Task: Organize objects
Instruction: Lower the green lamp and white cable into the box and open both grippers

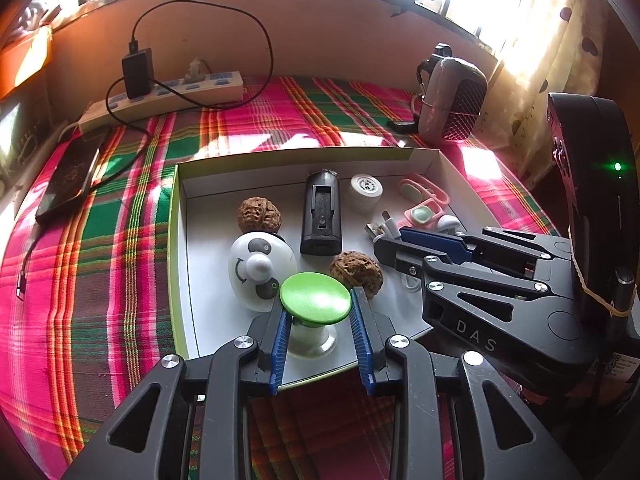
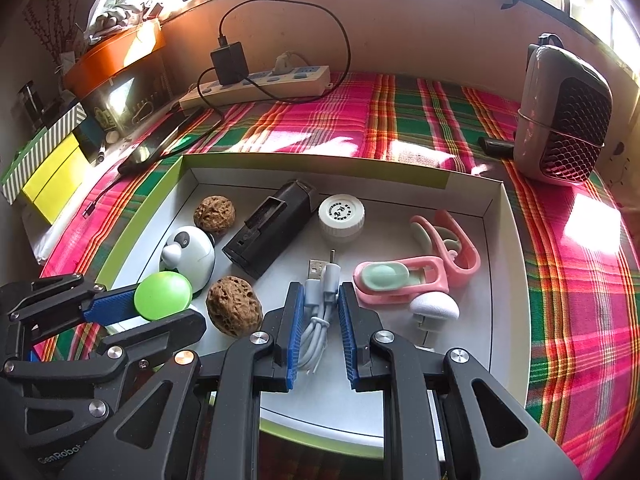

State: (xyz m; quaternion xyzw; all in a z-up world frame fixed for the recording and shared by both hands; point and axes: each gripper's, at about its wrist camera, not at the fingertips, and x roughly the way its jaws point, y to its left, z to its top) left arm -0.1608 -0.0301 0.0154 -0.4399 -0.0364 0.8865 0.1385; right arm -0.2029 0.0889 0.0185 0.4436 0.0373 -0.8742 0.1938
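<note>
Left gripper (image 1: 318,330) clamped on green-capped knob (image 1: 315,298), right gripper (image 2: 319,330) (marked "DAS") slightly parted — straddling white cable (image 2: 318,316).

Both wrist cameras look down close over their tools toward 12 o'clock. They share the white box (image 1: 424,160) (image 2: 496,216). The right camera sits at 3 o'clock of the left.

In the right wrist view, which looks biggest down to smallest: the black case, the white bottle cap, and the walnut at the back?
1. Black case
2. White bottle cap
3. Back walnut, though only slightly smaller than the cap, so that ranking is unsure.
</note>
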